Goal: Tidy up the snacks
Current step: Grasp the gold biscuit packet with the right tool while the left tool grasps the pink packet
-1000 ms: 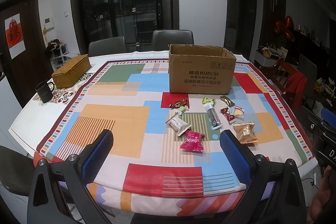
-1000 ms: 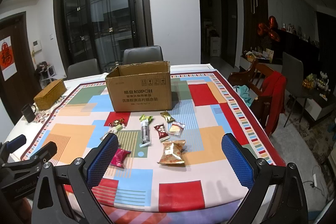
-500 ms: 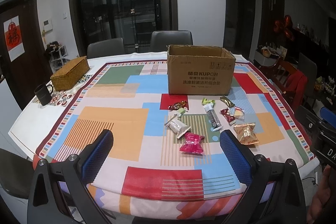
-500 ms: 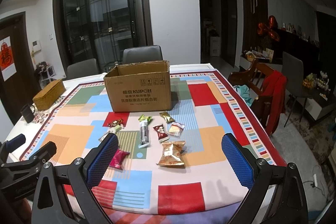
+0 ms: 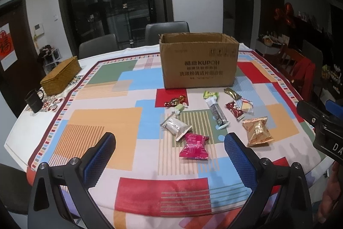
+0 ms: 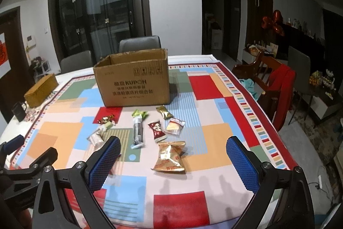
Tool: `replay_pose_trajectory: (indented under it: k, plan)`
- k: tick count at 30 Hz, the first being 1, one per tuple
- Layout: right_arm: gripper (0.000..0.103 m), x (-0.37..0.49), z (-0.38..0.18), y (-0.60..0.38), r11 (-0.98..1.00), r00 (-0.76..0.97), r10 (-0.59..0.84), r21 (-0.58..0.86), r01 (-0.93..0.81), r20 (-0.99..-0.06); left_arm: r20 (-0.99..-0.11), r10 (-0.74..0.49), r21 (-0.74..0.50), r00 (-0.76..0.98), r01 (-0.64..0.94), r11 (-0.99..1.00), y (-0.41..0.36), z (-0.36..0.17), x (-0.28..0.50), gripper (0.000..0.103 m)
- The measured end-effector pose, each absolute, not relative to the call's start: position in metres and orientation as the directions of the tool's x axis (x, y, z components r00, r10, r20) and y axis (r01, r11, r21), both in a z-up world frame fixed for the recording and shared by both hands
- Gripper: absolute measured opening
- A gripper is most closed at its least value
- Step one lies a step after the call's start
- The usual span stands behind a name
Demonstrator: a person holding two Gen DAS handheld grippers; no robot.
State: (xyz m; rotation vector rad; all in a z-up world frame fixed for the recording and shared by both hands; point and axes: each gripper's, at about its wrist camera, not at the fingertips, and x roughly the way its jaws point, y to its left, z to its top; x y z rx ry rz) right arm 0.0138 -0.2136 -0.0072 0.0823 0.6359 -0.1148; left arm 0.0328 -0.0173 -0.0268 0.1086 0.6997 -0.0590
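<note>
I held my left claw (image 5: 169, 149) and right claw (image 6: 173, 153) wide and empty, low in frame; snacks (image 6: 148, 132) lay mid-frame on the counter (image 6: 218, 134), before the open box (image 6: 133, 81), ready for sorting.

Left claw (image 5: 169, 156): held wide apart over the near edge, nothing between its blue pads.
Worktop (image 5: 103, 121): covered by a cloth of coloured blocks.
Cardboard box (image 5: 199, 61): stood open-topped at the far middle.
Pink packet (image 5: 194, 146): laid nearest, just beside a silver packet (image 5: 176, 126).
Gold packet (image 5: 257, 129): laid to the right.
Wicker box (image 5: 61, 75): set far left, near a black mug (image 5: 34, 100).
Right claw (image 5: 321, 119): seen at the right edge.
</note>
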Motion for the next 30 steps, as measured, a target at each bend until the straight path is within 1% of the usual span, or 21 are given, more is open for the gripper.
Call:
replay_pose_trajectory:
  k: [12, 17, 23, 30]
  plan:
    - [0.1, 0.055, -0.055, -0.218, 0.99, 0.748, -0.066, 0.048, 0.13, -0.661, -0.667, -0.06, 0.087, 0.743, 0.158, 0.984, -0.034, -0.07, 0.067, 0.103]
    - [0.1, 0.066, -0.071, -0.216, 0.992, 0.729, -0.065, 0.034, 0.12, -0.681, -0.692, -0.073, 0.083, 0.719, 0.179, 0.98, -0.039, -0.092, 0.082, 0.099]
    - [0.099, 0.08, -0.09, -0.215, 0.993, 0.712, -0.066, 0.024, 0.115, -0.699, -0.708, -0.073, 0.099, 0.703, 0.201, 0.975, -0.045, -0.113, 0.093, 0.092]
    - [0.092, 0.092, -0.11, -0.211, 0.995, 0.686, -0.066, 0.007, 0.104, -0.724, -0.723, -0.067, 0.107, 0.688, 0.208, 0.972, -0.049, -0.133, 0.102, 0.085]
